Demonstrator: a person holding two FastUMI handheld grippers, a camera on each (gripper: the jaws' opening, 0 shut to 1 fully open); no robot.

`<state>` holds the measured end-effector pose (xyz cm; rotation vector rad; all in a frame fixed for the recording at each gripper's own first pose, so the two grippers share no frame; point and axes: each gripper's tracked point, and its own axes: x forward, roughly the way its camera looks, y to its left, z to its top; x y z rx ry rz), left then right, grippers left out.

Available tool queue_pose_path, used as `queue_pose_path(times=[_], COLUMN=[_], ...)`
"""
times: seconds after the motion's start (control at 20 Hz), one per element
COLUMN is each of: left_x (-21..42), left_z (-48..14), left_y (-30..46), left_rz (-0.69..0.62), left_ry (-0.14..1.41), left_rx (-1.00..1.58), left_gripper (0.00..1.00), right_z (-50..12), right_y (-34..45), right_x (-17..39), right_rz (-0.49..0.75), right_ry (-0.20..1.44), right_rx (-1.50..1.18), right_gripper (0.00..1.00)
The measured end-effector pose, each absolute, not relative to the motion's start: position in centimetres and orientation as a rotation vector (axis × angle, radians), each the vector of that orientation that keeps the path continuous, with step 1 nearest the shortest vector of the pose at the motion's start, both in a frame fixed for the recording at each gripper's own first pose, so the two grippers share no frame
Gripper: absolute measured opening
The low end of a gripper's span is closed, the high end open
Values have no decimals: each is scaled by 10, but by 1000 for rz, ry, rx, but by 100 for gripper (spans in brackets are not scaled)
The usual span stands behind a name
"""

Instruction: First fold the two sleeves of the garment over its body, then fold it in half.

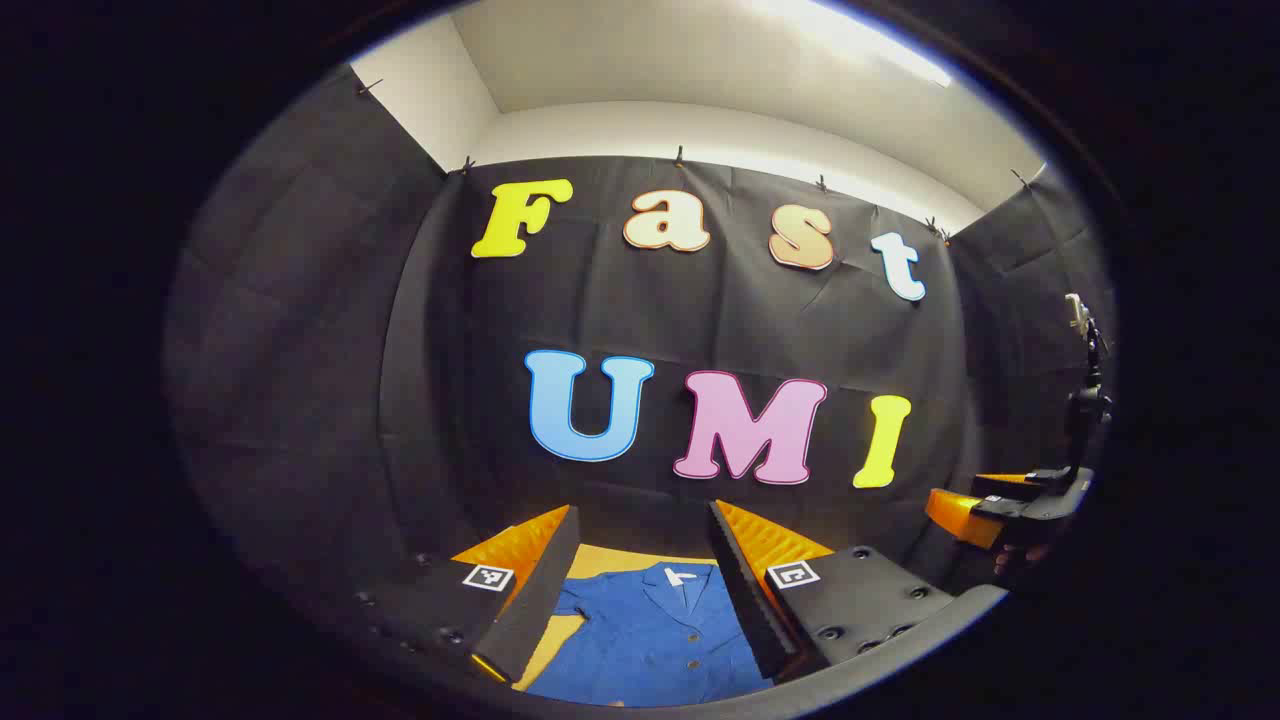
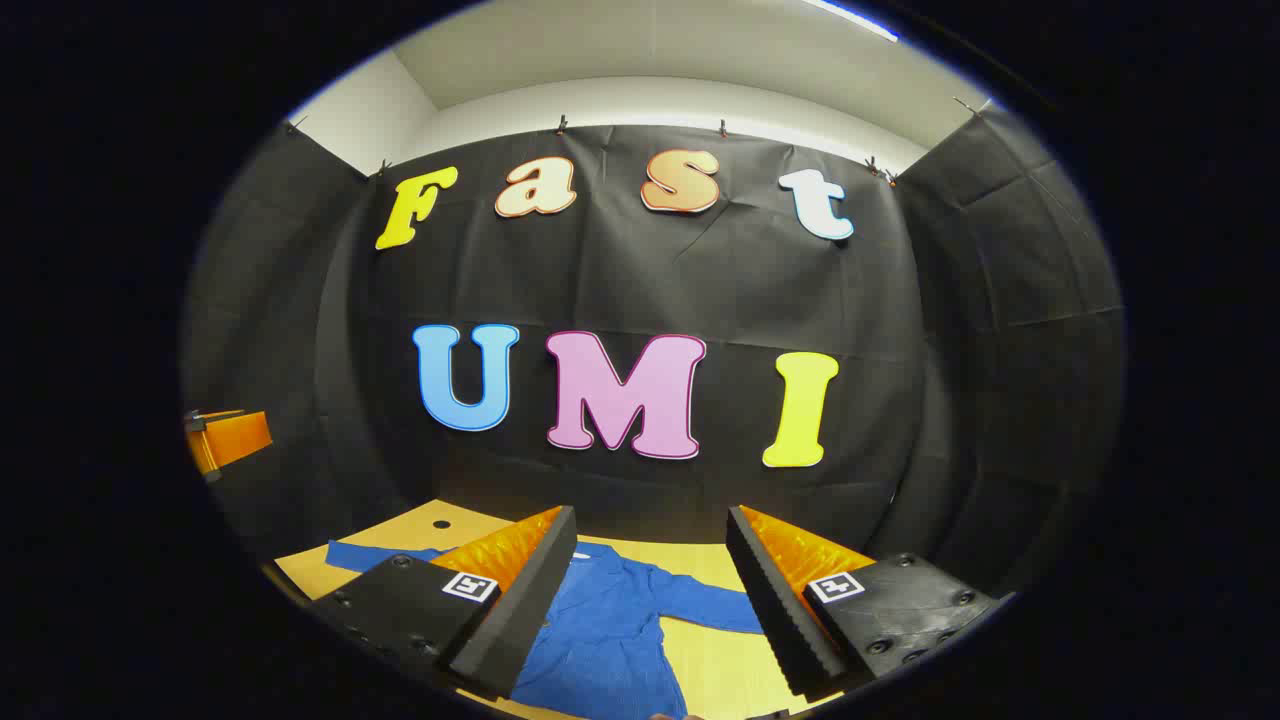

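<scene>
Garment (image 2: 610,620) lies spread below both gaping grippers.

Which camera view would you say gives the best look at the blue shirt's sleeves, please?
The right gripper view: the blue button-front shirt lies flat on the wooden table with both sleeves spread out sideways, unfolded. The left gripper view shows mainly the collar and button placket, with little of the sleeves.

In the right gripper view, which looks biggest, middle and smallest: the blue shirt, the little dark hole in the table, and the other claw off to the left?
1. Shirt, biggest.
2. Other claw, smaller, but it sits far off at the edge, so its real size is unsure.
3. Hole, smallest.
</scene>
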<state>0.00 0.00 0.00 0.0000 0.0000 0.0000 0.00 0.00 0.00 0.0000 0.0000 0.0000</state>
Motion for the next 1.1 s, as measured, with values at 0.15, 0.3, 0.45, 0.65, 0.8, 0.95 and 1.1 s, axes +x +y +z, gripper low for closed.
queue_pose_path(times=[0.15, 0.3, 0.45, 0.65, 0.8, 0.95, 1.1], left_x=[4, 6, 12, 18, 24, 30, 35], left_z=[7, 9, 9, 7, 6, 2, -4], left_y=[-2, 1, -2, -6, -7, -12, -18], left_rz=[-17, -11, -9, -19, -24, -39, -57], left_ry=[-20, -39, -37, -21, -21, -7, 9], left_rx=[-22, 2, -2, 0, -9, -22, -27], left_gripper=[75, 75, 74, 76, 79, 79, 80], right_z=[8, 11, 8, 7, 13, 13, 3], right_y=[-9, -6, 4, 2, -7, -16, -28], right_x=[6, 10, 11, 18, 21, 23, 25], right_rz=[-23, -20, 5, 11, -7, -29, -46], right_ry=[-8, -12, -6, 5, -5, -12, 11], right_rx=[15, 29, 24, 11, 20, 12, -2], right_gripper=[96, 87, 96, 100, 87, 87, 96])
